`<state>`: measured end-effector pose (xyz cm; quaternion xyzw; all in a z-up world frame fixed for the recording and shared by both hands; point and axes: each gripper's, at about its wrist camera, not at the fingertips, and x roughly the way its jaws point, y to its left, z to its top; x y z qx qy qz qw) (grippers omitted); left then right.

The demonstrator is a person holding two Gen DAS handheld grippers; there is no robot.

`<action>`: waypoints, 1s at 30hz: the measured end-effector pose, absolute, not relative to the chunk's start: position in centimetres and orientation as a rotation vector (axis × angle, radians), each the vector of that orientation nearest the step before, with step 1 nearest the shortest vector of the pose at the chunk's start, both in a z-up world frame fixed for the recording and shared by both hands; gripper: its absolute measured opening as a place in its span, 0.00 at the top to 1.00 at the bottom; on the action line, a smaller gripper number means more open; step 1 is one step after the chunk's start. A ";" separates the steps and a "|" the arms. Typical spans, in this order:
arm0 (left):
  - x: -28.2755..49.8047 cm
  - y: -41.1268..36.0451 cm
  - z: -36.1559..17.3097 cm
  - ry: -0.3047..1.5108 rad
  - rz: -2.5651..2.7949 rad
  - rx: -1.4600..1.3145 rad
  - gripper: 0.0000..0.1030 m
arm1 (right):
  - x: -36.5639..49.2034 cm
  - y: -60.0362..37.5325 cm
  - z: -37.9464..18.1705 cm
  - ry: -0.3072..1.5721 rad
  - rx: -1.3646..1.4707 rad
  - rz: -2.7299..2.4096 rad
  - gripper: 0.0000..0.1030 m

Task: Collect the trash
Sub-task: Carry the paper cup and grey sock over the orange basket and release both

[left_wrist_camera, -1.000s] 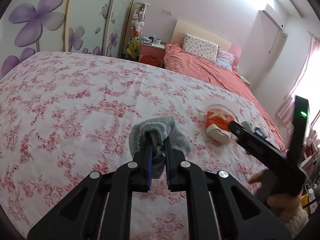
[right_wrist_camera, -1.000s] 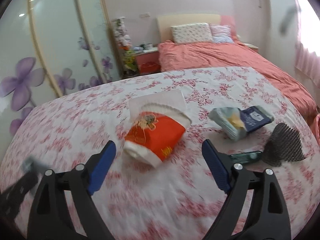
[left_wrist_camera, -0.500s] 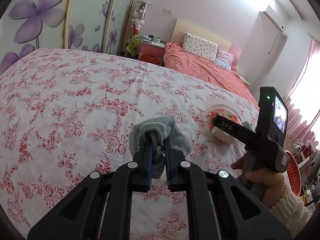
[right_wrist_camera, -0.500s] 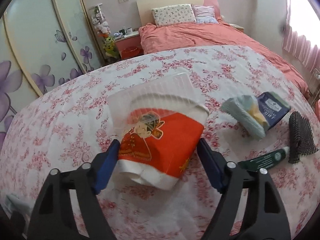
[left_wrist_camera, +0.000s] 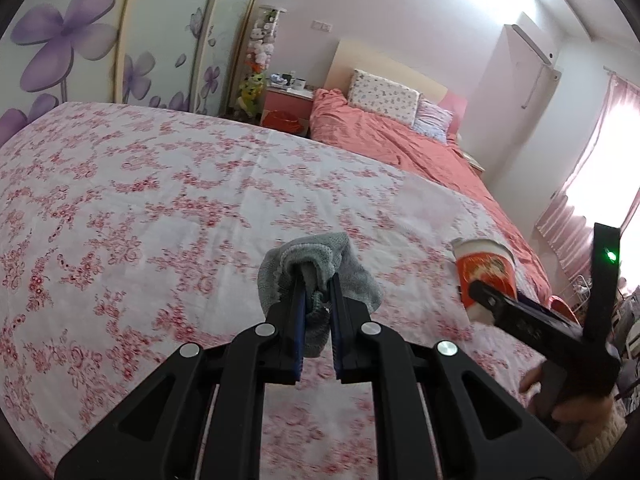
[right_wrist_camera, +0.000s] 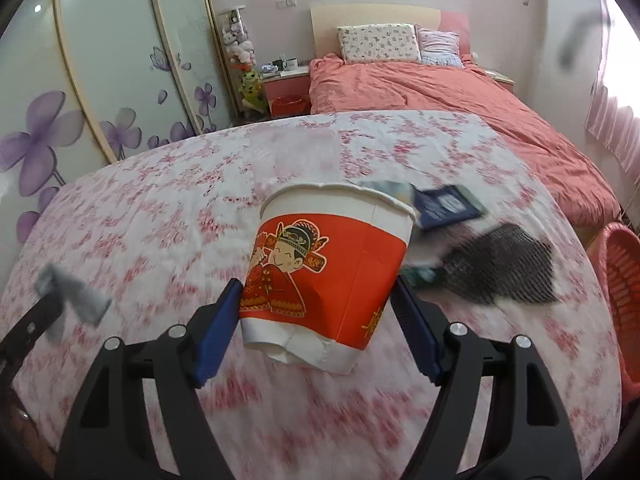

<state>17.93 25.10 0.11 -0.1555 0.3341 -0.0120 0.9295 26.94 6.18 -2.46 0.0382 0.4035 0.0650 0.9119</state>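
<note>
My left gripper (left_wrist_camera: pixel 316 300) is shut on a grey sock (left_wrist_camera: pixel 320 272) and holds it above the floral bedspread (left_wrist_camera: pixel 160 200). My right gripper (right_wrist_camera: pixel 316 312) is shut on a red and white paper cup (right_wrist_camera: pixel 328 272), which is lifted off the bedspread and tilted. The cup (left_wrist_camera: pixel 484 272) and the right gripper also show at the right of the left wrist view. The left gripper with the sock (right_wrist_camera: pixel 72 300) shows blurred at the left of the right wrist view.
A blue packet (right_wrist_camera: pixel 444 204), a black mesh piece (right_wrist_camera: pixel 500 272) and a green tube (right_wrist_camera: pixel 420 274) lie on the bedspread right of the cup. A red basket (right_wrist_camera: pixel 620 300) stands off the bed's right edge. A pink bed (right_wrist_camera: pixel 440 92) and nightstand (right_wrist_camera: pixel 286 92) lie beyond.
My right gripper moved in around the lying cup, closed on it and lifted it, tipping it more upright. My left gripper kept its hold on the sock and shifted slightly.
</note>
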 end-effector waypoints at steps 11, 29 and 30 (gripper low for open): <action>17.5 19.3 1.1 0.688 -0.127 -0.279 0.90 | 21.2 -1.5 0.7 0.724 0.145 0.056 0.29; 19.2 4.8 2.2 0.708 -0.352 -0.178 0.90 | 17.1 -15.4 1.2 0.624 0.262 -0.131 0.29; 19.3 4.0 2.2 0.710 -0.366 -0.176 0.90 | 16.9 -15.9 1.2 0.622 0.265 -0.138 0.29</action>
